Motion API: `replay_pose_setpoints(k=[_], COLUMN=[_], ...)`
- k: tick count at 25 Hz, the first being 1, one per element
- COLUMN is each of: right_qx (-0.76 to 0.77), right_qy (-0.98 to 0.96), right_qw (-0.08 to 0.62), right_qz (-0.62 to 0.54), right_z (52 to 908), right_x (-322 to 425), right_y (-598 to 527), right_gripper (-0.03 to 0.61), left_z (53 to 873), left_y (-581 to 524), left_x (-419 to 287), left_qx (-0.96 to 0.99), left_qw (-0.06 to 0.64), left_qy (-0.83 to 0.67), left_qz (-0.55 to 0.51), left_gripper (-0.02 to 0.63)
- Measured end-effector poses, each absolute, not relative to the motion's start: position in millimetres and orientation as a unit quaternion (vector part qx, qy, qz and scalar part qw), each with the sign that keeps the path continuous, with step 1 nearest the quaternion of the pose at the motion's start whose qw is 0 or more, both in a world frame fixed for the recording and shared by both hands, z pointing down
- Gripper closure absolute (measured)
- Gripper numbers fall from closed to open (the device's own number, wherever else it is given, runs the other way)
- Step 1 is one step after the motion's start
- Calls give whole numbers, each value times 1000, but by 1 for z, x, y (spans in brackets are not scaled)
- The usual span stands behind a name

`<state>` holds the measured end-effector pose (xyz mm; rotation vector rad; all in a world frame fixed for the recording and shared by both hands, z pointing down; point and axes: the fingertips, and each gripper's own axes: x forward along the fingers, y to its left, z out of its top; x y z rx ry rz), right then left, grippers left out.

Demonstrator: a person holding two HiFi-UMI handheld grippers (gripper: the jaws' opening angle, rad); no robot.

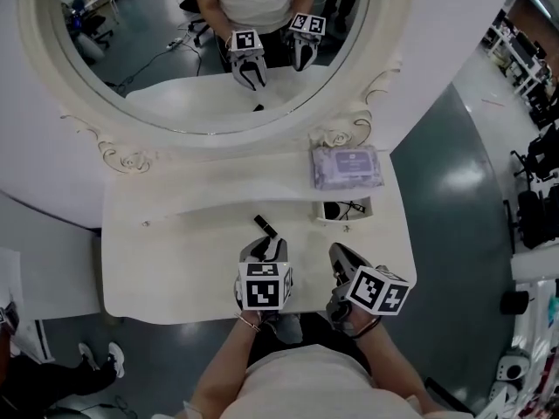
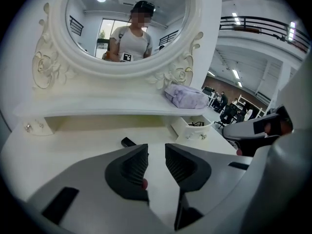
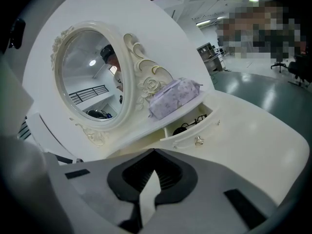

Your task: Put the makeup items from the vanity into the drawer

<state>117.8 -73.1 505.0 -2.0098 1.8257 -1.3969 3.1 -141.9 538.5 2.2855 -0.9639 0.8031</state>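
A small black makeup tube (image 1: pixel 265 227) (image 2: pixel 128 142) lies on the white vanity top (image 1: pixel 166 260), just ahead of my left gripper (image 1: pixel 265 244) (image 2: pixel 156 152). That gripper is open, with only bare tabletop showing between its jaws. My right gripper (image 1: pixel 337 253) (image 3: pixel 153 151) hovers at the table's front right, shut with its tips touching and nothing in them. The small drawer (image 1: pixel 342 209) (image 2: pixel 195 124) (image 3: pixel 190 123) under the shelf stands pulled out, with dark items inside. A lilac pouch (image 1: pixel 347 166) (image 2: pixel 185 96) (image 3: pixel 173 98) rests on the shelf above the drawer.
A large oval mirror (image 1: pixel 201 51) in an ornate white frame rises behind the shelf and reflects the person and both grippers. A second drawer knob (image 2: pixel 28 127) sits at the shelf's left. Grey floor surrounds the vanity.
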Motion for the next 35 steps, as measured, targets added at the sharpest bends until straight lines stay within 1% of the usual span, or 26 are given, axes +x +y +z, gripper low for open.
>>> replay_pose_setpoints(k=[5, 14, 17, 22, 30, 35], right_qx=[-641, -599, -580, -552, -533, -533], right_qy=[607, 630, 642, 659, 671, 670], right_qw=[22, -7, -20, -33, -38, -35], right_qz=[-469, -495, -501, -510, -514, -516], right_z=[517, 538, 545, 552, 557, 559], right_x=[122, 134, 136, 137, 145, 149], right_y=[-78, -89, -92, -95, -93, -89], right_gripper=[561, 561, 561, 561, 561, 561], left_z=[560, 594, 601, 604, 611, 615], left_y=[-145, -158, -161, -167, -166, -164], left_x=[7, 3, 3, 1, -1, -4], left_qx=[824, 756, 732, 707, 676, 666], left_qw=[284, 321, 337, 338, 353, 360], left_qy=[-387, -475, -496, -528, -556, -563], left_qz=[302, 317, 323, 326, 330, 332], left_gripper=[468, 443, 443, 443, 445, 463])
